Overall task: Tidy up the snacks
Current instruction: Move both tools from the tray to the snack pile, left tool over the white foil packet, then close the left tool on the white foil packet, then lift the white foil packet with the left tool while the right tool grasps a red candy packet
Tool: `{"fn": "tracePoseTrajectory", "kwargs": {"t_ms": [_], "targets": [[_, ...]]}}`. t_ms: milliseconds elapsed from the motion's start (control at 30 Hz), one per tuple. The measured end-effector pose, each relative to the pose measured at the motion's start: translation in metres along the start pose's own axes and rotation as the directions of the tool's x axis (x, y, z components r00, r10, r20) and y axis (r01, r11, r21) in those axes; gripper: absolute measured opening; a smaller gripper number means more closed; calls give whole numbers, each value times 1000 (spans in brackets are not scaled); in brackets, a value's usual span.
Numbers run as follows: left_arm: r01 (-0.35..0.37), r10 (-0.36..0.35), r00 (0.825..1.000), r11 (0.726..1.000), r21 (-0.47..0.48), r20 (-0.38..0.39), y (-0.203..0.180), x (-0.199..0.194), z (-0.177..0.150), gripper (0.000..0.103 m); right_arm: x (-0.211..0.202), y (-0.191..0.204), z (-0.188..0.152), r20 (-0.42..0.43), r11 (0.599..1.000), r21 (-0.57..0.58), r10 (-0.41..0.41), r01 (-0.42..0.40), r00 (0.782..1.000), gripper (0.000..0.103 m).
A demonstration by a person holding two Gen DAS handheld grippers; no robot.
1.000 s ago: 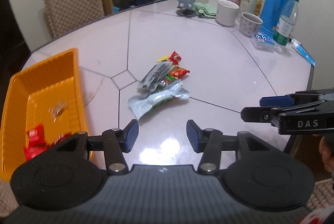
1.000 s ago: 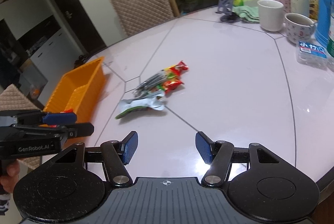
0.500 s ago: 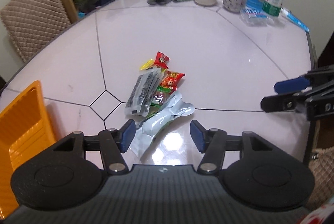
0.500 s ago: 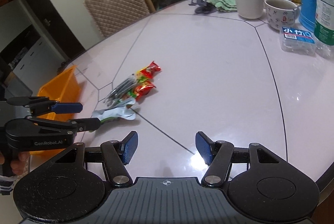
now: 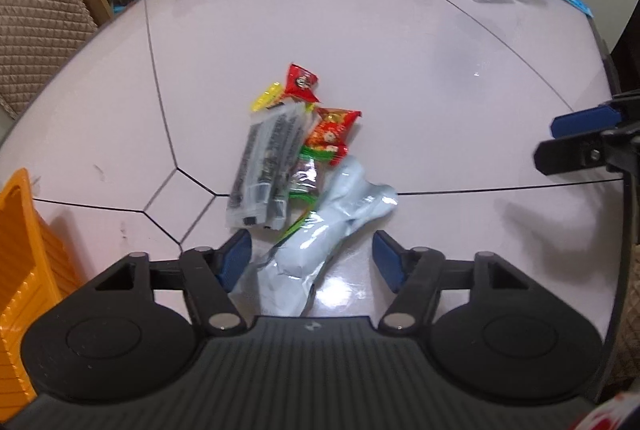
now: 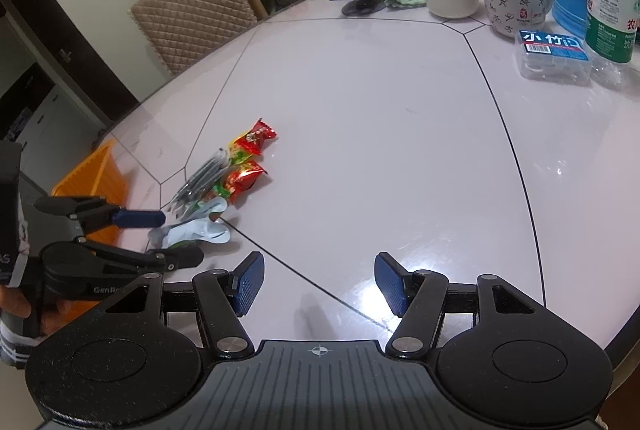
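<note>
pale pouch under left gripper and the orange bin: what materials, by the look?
Pale pouch: thin, glossy plastic or foil film; it is crinkled and catches glare. Orange bin: rigid moulded plastic, semi-matte, with ribbed walls. Neither is certain from looks alone.

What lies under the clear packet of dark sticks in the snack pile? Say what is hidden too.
Under the clear packet of dark sticks a yellow wrapper pokes out at its far end and a clear, green-edged packet at its right side. How far they reach beneath, or what else is there, is covered.
</note>
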State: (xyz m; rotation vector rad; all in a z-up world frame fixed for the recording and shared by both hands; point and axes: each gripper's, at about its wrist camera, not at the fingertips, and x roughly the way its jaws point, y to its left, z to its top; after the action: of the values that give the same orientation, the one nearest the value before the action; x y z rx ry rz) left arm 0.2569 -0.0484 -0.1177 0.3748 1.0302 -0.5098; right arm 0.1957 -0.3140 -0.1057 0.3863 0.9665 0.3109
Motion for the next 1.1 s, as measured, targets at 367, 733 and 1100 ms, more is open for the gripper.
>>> {"fn": "tracePoseTrajectory", "kwargs": {"t_ms": [367, 733, 1100], "targets": [[86, -86, 996, 996, -16, 18, -20, -15, -5, 45, 3, -6, 5, -4, 999, 29, -18, 18, 1000, 61], [17, -17, 1000, 1000, 4, 2, -22, 6, 6, 36, -1, -11, 0, -4, 998, 49, -30, 31, 1000, 61], [16, -12, 998, 997, -71, 59, -22, -14, -6, 27, 3, -4, 1, 13, 1000, 4, -15, 15, 1000, 61]]}}
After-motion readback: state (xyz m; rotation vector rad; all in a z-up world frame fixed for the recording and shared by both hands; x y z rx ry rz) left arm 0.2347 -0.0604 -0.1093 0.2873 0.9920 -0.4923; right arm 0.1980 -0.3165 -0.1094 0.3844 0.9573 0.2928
